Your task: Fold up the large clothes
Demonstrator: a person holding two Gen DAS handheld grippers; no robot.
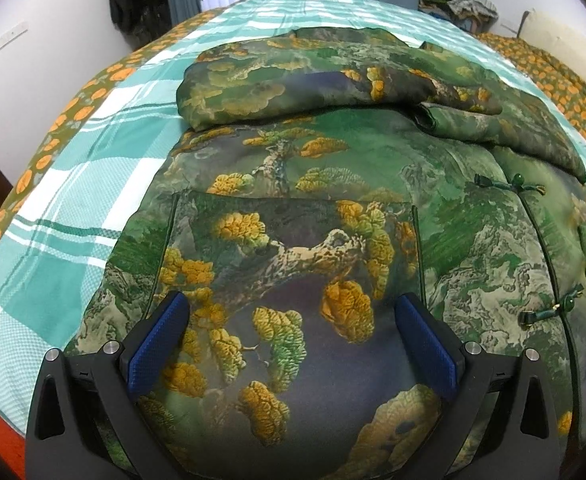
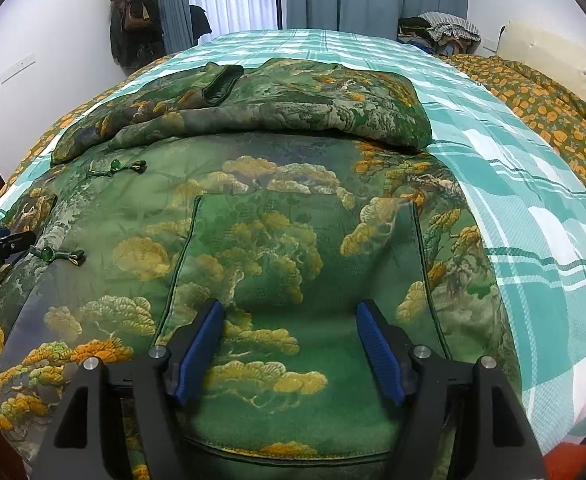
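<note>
1. Here the jacket (image 1: pixel 333 184) lies front-up on the bed (image 1: pixel 73 184), its two sleeves (image 1: pixel 293 80) already crossed over the chest at the far end, frog buttons (image 1: pixel 509 186) closed down the middle.
2. We hold the left tool (image 1: pixel 293 344) spread above the left pocket (image 1: pixel 293 248), nothing between its pads; the fabric beneath looks untouched.
3. The right tool (image 2: pixel 289 344) is likewise spread, low over the right pocket (image 2: pixel 305 248) and close to the hem (image 2: pixel 293 456), pinching nothing.
4. The step in hand, we judge, is to take the hem at both sides and carry it up over the sleeves.
5. To do it well, we should bite both layers of the padded cloth near the bottom edge, one tool on each side of the button line, and squeeze firmly, since the silky quilting will likely slip.
6. We should lift both sides together and level, so the fold line runs straight across and the sleeves stay tucked.
</note>
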